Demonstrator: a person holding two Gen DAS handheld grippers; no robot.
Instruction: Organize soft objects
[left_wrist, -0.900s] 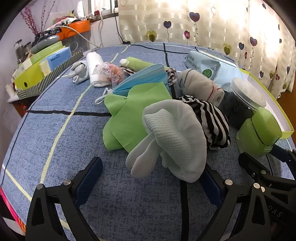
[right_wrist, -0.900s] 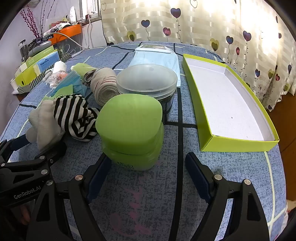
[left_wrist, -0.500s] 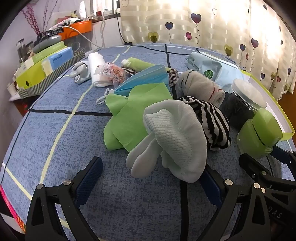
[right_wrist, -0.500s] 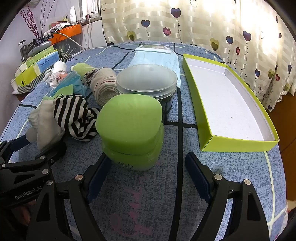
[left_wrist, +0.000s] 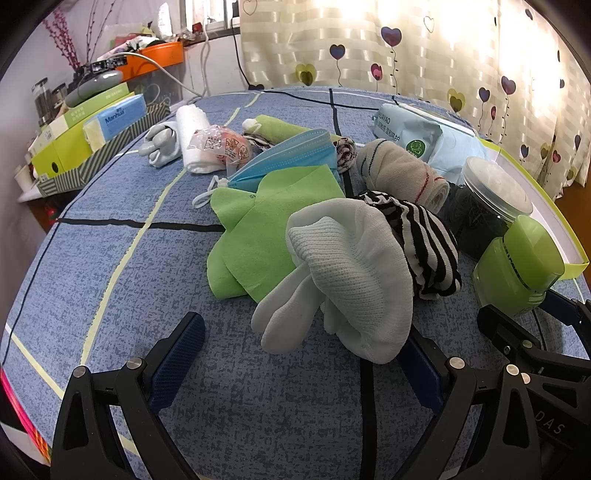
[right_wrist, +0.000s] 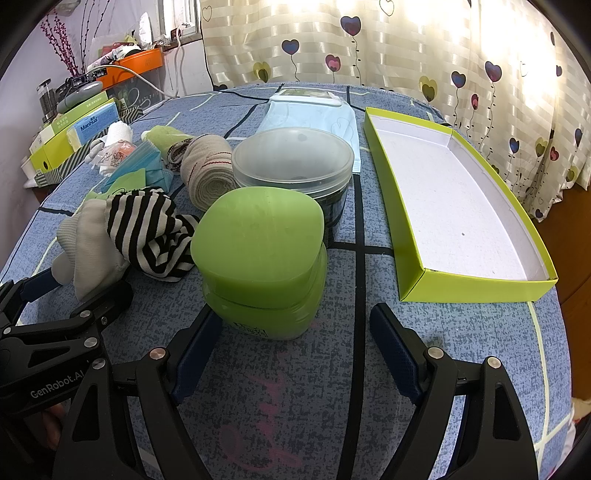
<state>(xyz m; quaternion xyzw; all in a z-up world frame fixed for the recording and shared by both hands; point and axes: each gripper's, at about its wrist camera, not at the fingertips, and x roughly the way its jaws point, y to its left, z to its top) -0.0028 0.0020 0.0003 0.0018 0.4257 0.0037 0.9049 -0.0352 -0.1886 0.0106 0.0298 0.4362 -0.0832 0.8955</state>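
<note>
On the blue cloth (left_wrist: 110, 266), the left gripper (left_wrist: 299, 354) hangs with jaws wide apart, nothing pinched; the white sock (left_wrist: 351, 280) lies just ahead, its edge over the right finger. A green cloth (left_wrist: 269, 221) is under it, a striped sock (left_wrist: 424, 236) beside it. Further right, the right gripper (right_wrist: 295, 332) gapes too, empty, the green jar (right_wrist: 258, 254) standing near its left finger. The green tray (right_wrist: 480, 284) sits at far right.
</note>
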